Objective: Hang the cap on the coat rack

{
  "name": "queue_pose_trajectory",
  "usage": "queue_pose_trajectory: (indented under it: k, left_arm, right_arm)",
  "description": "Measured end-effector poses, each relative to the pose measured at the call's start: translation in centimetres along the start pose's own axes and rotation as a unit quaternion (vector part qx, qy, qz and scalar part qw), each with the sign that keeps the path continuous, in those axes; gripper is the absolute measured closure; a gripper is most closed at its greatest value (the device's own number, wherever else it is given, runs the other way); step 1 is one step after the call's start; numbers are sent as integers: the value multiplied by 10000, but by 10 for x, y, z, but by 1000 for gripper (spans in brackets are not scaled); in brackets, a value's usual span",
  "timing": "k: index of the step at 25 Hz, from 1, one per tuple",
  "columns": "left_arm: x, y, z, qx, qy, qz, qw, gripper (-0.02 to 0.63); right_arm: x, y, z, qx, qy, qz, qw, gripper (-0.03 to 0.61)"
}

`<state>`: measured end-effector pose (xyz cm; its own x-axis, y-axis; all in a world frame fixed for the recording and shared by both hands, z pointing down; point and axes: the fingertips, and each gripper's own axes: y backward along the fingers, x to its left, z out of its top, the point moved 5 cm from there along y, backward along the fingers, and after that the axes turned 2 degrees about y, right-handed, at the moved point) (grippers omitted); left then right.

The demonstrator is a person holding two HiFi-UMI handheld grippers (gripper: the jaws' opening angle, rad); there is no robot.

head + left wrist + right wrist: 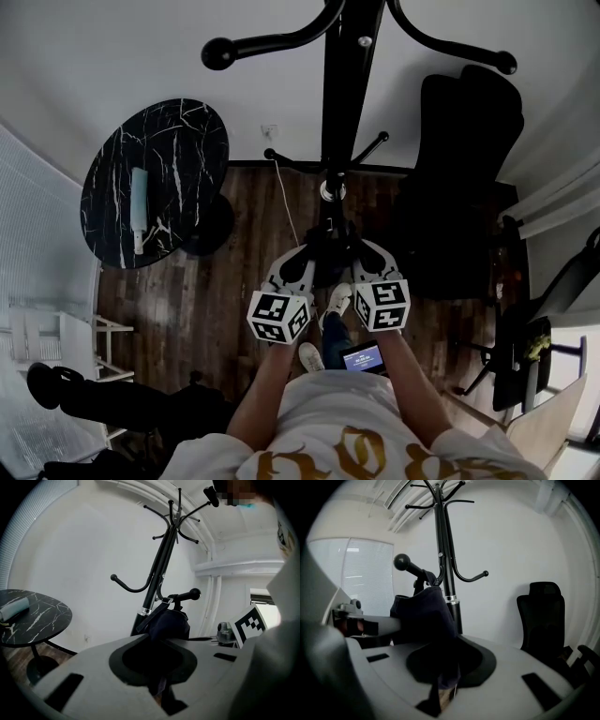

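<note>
- Holding the cap [169, 621] up with both tools: the left gripper [298, 265] and the right gripper [367, 261] each have their jaws pinched down on the dark fabric.
- Cap sits right at the coat rack [339, 84], just under a low knob-tipped hook [408, 565], with its strap up against the hook's arm.
- Can't tell if it's actually resting on the hook.
- I'd say the carry part looks done. What's left is seating it properly and letting go with both.

Coat rack [337, 103] stands dead ahead; marble desk [178, 141] to its left, office chair [464, 159] right, open floor [248, 239] between.
</note>
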<state>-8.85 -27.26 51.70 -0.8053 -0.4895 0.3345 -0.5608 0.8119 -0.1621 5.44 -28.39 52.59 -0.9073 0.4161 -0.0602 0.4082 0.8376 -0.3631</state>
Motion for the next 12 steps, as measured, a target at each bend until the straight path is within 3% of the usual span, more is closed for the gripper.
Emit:
queue_pose_trajectory:
  k: [12]
  left_arm:
    - [13, -15, 1, 10, -70, 149, 9999, 581]
  right_arm:
    - [-4, -17, -1, 60, 44, -16, 10000, 537]
